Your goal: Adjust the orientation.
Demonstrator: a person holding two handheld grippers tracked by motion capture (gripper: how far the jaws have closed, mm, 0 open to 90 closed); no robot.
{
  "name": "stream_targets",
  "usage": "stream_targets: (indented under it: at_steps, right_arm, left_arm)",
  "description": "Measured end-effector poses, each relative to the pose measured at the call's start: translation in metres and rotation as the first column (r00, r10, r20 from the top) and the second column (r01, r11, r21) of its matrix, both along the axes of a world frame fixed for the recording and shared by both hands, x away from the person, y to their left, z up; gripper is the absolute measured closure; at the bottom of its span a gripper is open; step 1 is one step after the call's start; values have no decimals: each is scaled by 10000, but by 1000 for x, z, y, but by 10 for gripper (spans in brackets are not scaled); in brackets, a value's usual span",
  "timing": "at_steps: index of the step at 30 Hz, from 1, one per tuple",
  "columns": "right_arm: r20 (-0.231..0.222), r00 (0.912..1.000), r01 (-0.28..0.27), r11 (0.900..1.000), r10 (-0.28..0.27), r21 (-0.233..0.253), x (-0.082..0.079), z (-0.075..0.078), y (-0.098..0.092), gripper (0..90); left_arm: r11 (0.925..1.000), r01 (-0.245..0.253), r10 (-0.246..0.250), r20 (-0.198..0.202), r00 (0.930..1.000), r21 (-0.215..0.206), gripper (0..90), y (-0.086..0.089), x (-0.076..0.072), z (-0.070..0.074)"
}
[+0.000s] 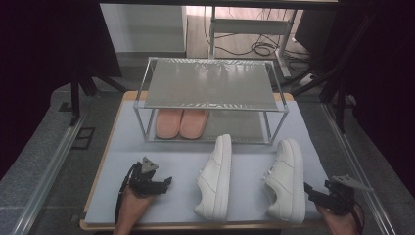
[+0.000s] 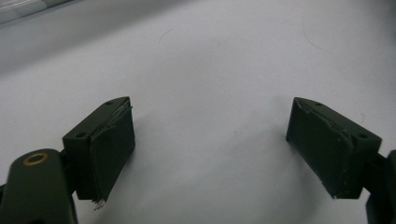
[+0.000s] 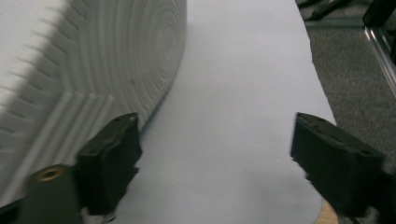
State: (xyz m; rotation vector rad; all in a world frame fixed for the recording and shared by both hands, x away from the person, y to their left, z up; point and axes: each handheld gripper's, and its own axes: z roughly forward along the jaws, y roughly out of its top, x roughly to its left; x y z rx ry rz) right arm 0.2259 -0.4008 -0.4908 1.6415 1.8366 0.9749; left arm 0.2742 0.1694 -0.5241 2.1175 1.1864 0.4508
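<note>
Two white sneakers lie on their sides on the pale table mat: the left sneaker [image 1: 215,177] near the middle, the right sneaker [image 1: 286,180] further right. A pair of pink slippers [image 1: 181,123] sits on the lower shelf of a metal rack [image 1: 211,85]. My left gripper [image 1: 166,182] rests at the front left, open, with bare mat between its jaws [image 2: 210,144]. At the front right my right gripper [image 1: 309,188] is open just beside the right sneaker's ribbed sole [image 3: 93,70], which lies next to its left jaw; nothing is held [image 3: 215,163].
The rack's top shelf is bare. The mat's right edge [image 3: 322,93] meets grey carpet close to my right gripper. Metal rails run along both sides of the table. Cables and a desk frame lie beyond the rack.
</note>
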Motion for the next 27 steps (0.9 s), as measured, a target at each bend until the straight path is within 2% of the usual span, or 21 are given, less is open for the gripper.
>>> stream_targets:
  at_steps: [3,5,6,8,9,10,14,17,22,25,27]
  right_arm:
    - [223,9995,-232,9997,234,-107,-2,8,2,353]
    - [314,9986,-405,9984,417,-389,-4,16,5,468]
    - [314,9986,-405,9984,417,-389,-4,16,5,468]
    - [371,9976,-575,9973,592,-454,-4,21,6,550]
    - [336,9961,-798,9960,811,-398,-4,25,8,620]
    - [336,9961,-798,9960,811,-398,-4,25,8,620]
    - [543,9901,-1282,9913,1297,-305,-5,33,10,769]
    - [966,9835,-1483,9874,1531,-555,-8,43,14,847]
    - [1232,9756,-1737,9822,1816,-721,-9,55,19,897]
    - [1204,9680,-2123,9742,2203,-759,-7,61,27,900]
    - [1199,9659,-2212,9721,2294,-778,-7,62,30,900]
  left_arm:
    - [10000,-1,1,-2,10000,-1,152,0,0,0]
    - [10000,1,-1,1,10000,1,153,0,0,0]
    - [10000,1,-1,1,10000,1,153,0,0,0]
    - [10000,-24,24,12,10000,-30,153,0,0,0]
    - [10000,-6,6,5,10000,-5,153,0,0,0]
    - [10000,-34,34,20,10000,-44,153,0,0,0]
    - [10000,-31,31,18,10000,-37,154,0,0,0]
    - [10000,-30,30,19,10000,-36,154,0,0,0]
    - [10000,-38,38,25,10000,-51,154,0,0,0]
    - [10000,-39,39,28,10000,-50,154,0,0,0]
    - [10000,-41,41,28,10000,-52,154,0,0,0]
